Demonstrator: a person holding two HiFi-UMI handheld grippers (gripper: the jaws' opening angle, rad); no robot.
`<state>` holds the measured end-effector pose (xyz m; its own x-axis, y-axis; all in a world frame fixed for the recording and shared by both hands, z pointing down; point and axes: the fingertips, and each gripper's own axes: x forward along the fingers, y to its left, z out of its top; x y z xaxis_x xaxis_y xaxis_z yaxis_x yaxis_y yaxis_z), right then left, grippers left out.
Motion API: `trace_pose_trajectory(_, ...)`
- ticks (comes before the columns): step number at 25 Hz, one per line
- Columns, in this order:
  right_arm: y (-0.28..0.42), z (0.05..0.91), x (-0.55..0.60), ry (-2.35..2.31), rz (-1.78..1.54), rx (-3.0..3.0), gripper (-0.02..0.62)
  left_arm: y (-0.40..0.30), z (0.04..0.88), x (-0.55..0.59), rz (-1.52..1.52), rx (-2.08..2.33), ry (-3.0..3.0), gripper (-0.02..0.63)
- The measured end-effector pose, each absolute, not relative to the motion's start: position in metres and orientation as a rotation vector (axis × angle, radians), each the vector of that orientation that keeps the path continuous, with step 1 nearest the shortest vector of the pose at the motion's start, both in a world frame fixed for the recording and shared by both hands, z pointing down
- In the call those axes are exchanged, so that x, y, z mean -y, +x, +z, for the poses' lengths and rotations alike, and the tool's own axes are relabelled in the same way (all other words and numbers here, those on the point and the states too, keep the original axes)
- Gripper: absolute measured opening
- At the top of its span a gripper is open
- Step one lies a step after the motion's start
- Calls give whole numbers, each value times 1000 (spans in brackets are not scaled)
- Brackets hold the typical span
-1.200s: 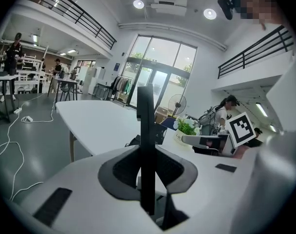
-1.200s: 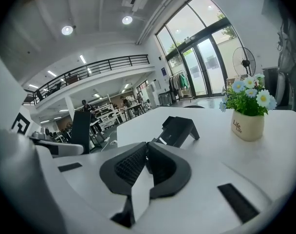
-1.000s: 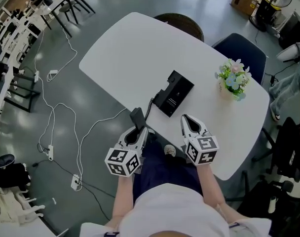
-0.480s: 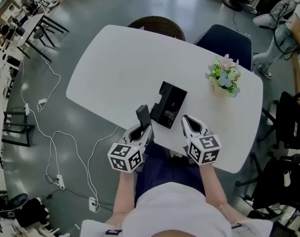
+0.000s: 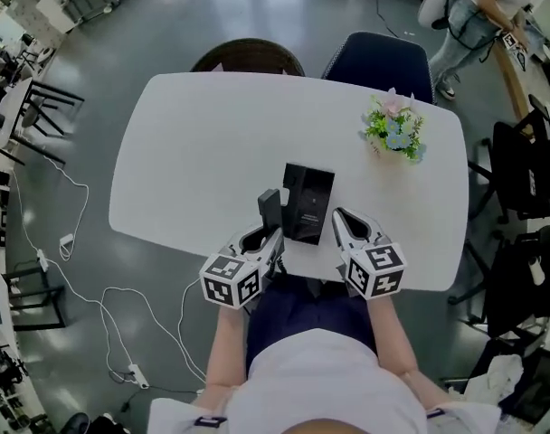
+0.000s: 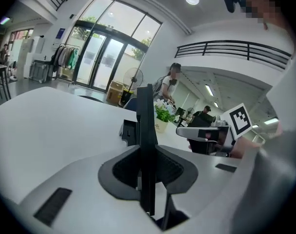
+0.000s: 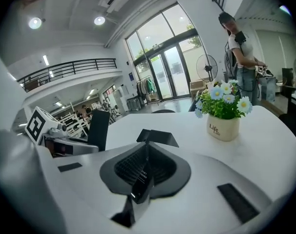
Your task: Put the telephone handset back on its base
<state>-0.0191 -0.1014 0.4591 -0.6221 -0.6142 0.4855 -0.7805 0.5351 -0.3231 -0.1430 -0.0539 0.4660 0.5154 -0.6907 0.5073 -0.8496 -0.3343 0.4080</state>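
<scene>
The black telephone base (image 5: 308, 202) lies near the front edge of the white table (image 5: 194, 143). My left gripper (image 5: 269, 234) is shut on the black handset (image 5: 270, 208), which stands upright just left of the base and close against its side. In the left gripper view the handset (image 6: 146, 130) rises as a thin slab between the jaws, with the base (image 6: 129, 130) behind it. My right gripper (image 5: 341, 221) hovers at the base's right front corner, shut with nothing in it. From the right gripper view, the base (image 7: 157, 137) lies just ahead.
A small pot of flowers (image 5: 394, 132) stands at the table's far right. Two chairs (image 5: 248, 54) (image 5: 376, 57) are pushed in on the far side. A person (image 5: 465, 12) stands beyond the table at the back right. Cables (image 5: 58, 242) trail on the floor to the left.
The left gripper has carried the handset from the table's front edge up to the base's left side. The head view has swung round, so the table now looks square-on. The right gripper stays shut.
</scene>
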Motion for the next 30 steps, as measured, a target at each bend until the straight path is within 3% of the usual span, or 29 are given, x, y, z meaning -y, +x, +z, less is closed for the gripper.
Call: trace_pose_trajectory(30,-14,491,59,1423,872,2224,40,-125,510,93,243,459,2130,86)
